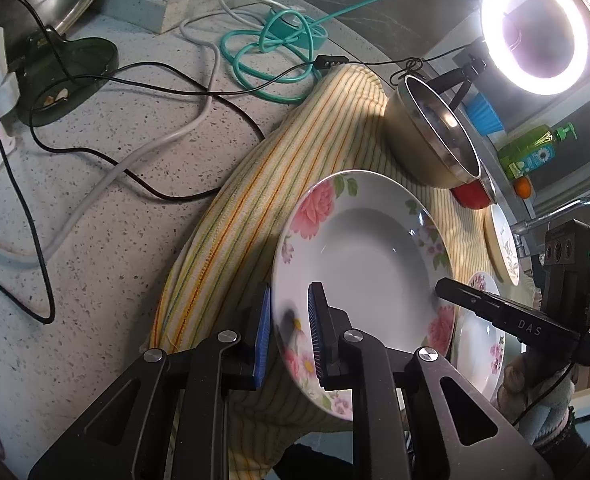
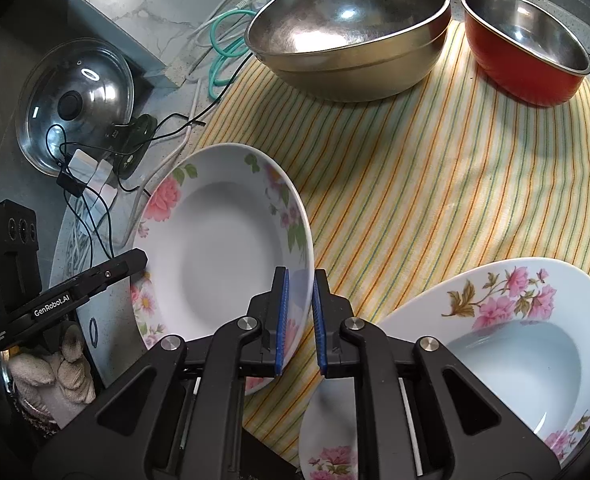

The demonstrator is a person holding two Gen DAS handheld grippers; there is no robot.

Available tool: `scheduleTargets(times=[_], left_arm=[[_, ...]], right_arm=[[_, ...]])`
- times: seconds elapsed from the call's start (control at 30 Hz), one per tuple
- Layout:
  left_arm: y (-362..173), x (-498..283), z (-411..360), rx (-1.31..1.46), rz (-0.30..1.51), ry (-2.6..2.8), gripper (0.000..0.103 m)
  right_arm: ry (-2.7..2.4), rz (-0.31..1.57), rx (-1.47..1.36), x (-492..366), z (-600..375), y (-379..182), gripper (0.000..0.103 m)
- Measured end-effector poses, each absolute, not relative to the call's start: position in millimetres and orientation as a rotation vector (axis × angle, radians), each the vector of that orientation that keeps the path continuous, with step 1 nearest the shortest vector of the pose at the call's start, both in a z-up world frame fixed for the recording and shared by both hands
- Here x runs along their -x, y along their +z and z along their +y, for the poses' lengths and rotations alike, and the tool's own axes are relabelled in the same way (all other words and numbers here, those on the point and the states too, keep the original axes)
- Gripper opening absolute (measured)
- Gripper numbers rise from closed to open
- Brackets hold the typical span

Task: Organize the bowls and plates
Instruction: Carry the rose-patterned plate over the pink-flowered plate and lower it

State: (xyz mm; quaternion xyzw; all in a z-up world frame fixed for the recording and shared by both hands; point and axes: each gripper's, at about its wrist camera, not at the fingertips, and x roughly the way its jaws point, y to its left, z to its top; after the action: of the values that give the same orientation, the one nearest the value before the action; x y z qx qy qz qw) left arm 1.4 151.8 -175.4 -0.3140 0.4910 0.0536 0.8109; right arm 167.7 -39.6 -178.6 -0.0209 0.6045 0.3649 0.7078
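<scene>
A white deep plate with pink flowers is held tilted above the striped cloth. My left gripper is shut on its near rim. My right gripper is shut on the opposite rim and shows in the left wrist view. The left gripper shows in the right wrist view. A second flowered plate lies on the cloth at the right. A third flowered dish lies under the right gripper. A steel bowl and a red bowl stand at the cloth's far end.
Black, white and teal cables lie across the speckled counter. A glass pot lid leans at the left. A ring light, a green soap bottle, a tap and another plate are at the right.
</scene>
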Motion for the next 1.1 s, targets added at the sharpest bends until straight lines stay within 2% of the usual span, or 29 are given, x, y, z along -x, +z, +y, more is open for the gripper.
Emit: scheduleTargets(times=[0.53, 1.1], left_arm=[[-146.3, -12.7, 137.6, 0.635, 1.001, 0.042, 0.016], [-134.3, -48.0, 61.7, 0.536, 1.036, -0.176, 0.016]], right_arm=[[0.778, 1.298, -0.024, -162.5, -72.4, -146.2, 0.012], [0.59, 1.263, -0.138, -146.9, -172.6, -123.5, 0.012]])
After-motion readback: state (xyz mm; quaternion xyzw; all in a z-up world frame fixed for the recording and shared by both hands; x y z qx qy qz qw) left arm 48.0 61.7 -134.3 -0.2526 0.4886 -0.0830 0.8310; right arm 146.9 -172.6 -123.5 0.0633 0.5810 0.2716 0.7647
